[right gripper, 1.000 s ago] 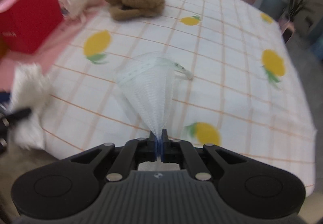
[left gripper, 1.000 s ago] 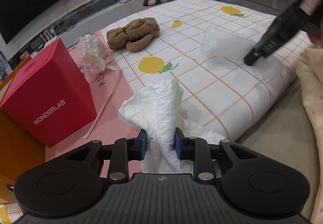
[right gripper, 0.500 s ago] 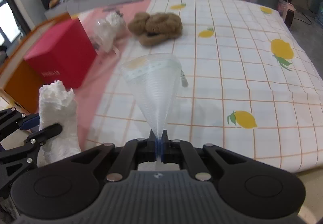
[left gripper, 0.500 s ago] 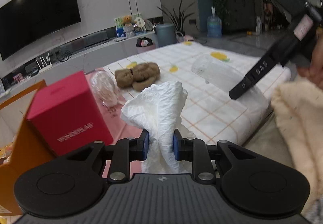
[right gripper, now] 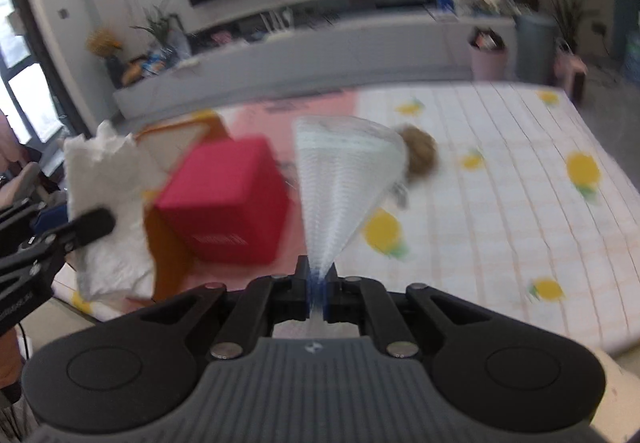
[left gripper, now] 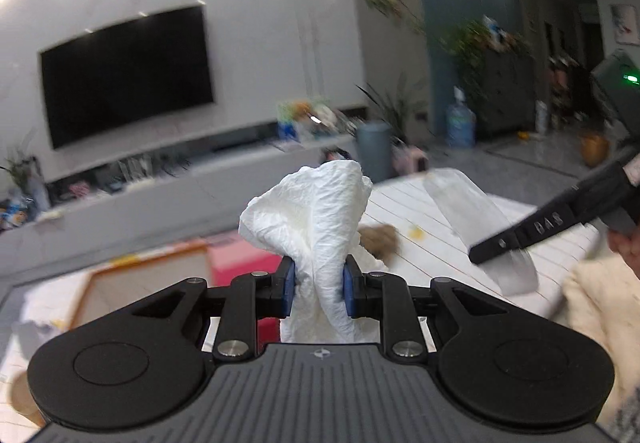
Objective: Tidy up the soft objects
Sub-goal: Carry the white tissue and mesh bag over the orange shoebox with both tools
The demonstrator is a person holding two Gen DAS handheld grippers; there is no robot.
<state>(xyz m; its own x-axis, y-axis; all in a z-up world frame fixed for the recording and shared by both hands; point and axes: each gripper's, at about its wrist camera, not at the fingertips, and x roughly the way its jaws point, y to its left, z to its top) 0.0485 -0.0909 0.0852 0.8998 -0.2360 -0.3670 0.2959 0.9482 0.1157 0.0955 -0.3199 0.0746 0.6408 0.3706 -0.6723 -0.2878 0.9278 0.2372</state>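
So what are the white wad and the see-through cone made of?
White wad: probably thin plastic film or tissue, matte, sharply crinkled. See-through cone: seemingly fine ribbed mesh or plastic film, translucent, pinched to a point; blur leaves it open.

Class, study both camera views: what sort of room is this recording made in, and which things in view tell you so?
Most likely a home living room. A large wall-mounted television hangs above a long low media console, potted plants stand by the wall, and a water dispenser bottle sits on the floor.
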